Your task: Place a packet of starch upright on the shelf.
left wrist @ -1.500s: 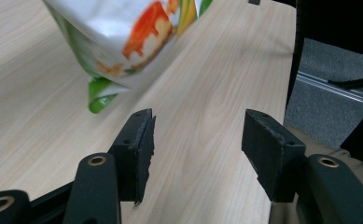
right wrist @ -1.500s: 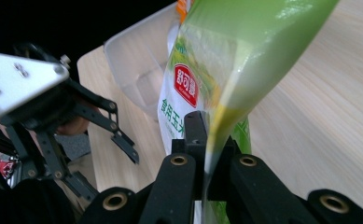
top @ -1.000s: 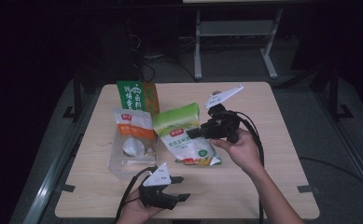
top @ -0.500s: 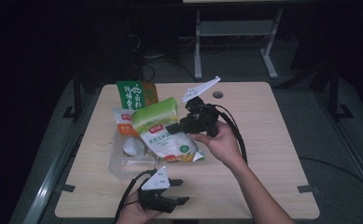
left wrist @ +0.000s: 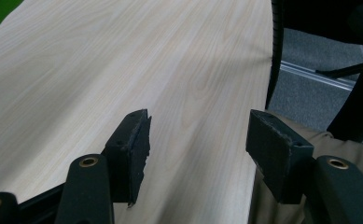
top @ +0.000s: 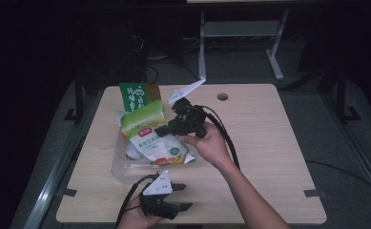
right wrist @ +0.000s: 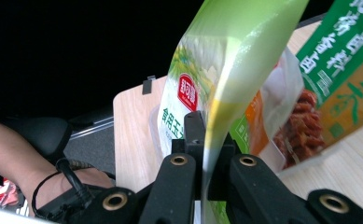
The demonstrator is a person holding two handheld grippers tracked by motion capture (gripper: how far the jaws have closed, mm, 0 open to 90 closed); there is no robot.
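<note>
1. Standing at the left rear of the light wooden table (top: 269, 143), a dark green and orange printed packet (top: 136, 95) leans upright at the back of the pile; the right gripper view shows the same packet (right wrist: 342, 79) with green lettering at the right.
2. A clear plastic tray (top: 118, 167) lies flat in front of it, holding an orange-labelled bag whose contents are too small to make out.
3. The green-topped white plastic food bag (top: 149, 138) hangs tilted above that tray, its lower edge over the tray's right part and its green top raised towards the rear.
4. The left gripper (top: 171, 202) rests at the table's near edge, just in front of the tray. Its jaws stand apart with only bare tabletop between them (left wrist: 195, 140), and they have just been opening a little wider.
5. The right gripper (top: 161, 130), held from the right side, is clenched on the bag's right edge; its own view shows the green-and-white film (right wrist: 202, 93) pinched between the two black jaws (right wrist: 206, 154).
</note>
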